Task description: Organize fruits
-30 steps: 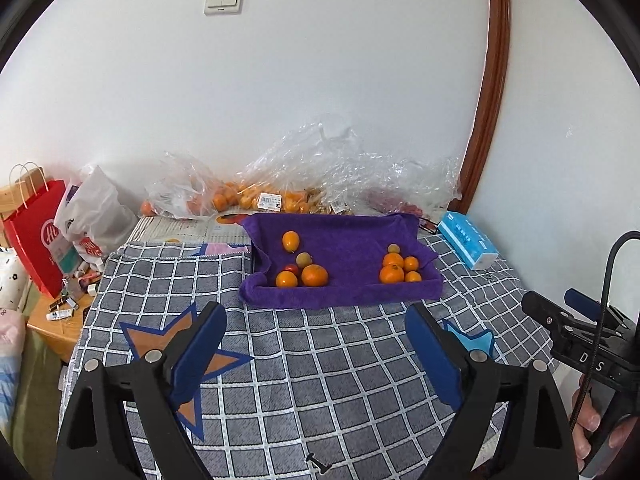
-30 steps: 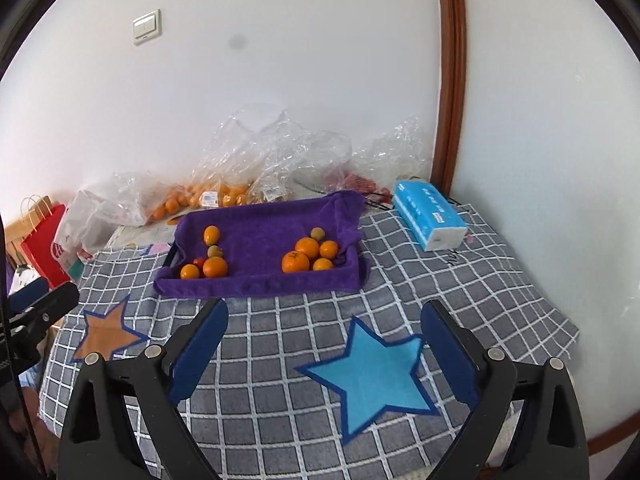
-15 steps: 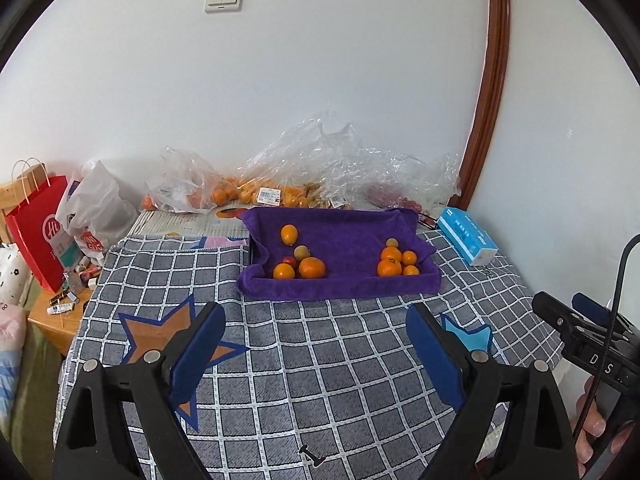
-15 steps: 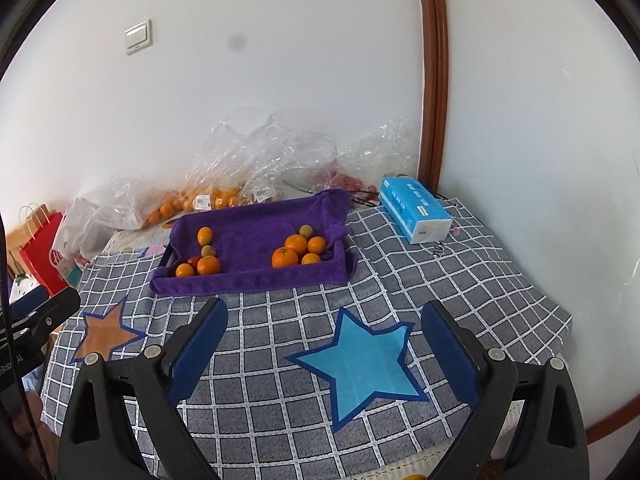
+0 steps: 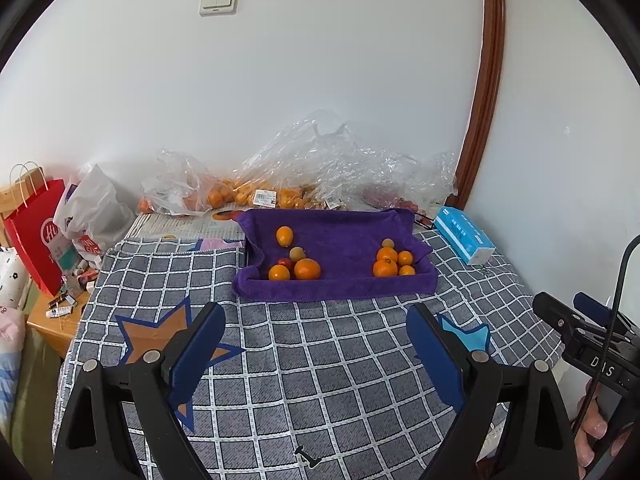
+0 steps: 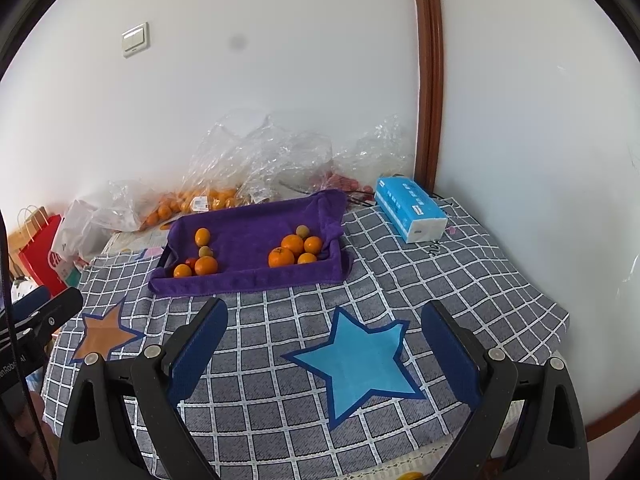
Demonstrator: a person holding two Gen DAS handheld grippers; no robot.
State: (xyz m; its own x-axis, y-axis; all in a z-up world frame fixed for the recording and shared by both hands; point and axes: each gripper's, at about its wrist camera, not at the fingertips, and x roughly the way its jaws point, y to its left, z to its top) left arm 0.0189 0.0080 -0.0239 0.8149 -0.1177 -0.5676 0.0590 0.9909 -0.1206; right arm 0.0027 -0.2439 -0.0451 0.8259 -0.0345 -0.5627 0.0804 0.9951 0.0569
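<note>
The fruits lie in a purple towel-lined tray (image 5: 336,280) well ahead of both pairs of jaws, in 2 clusters. The left cluster (image 5: 296,260) holds 5 pieces: 1 oval orange fruit set a little apart at the back, a greenish-brown one, a small red one and 2 round oranges touching at the front. The right cluster (image 5: 391,259) also holds 5: 4 oranges packed together and a small brownish fruit behind them.

This layout fits either a sorting under way, with odd-coloured pieces mixed among the oranges, or a finished grouping into 2 piles; the pictures do not settle which. If any fruit is to be lifted, I judge it best to come from above with the jaws straddling 1 piece only, since the fruits touch, roll easily, and the soft towel gives underneath. A gentle squeeze suits the thin-skinned ones.

The left gripper (image 5: 316,344) stands wide, holding nothing and touching nothing, above the grey checked cloth (image 5: 320,380) short of the tray. The right gripper (image 6: 324,344) is likewise spread wide and empty, with the blue star (image 6: 356,360) between its fingers.
</note>
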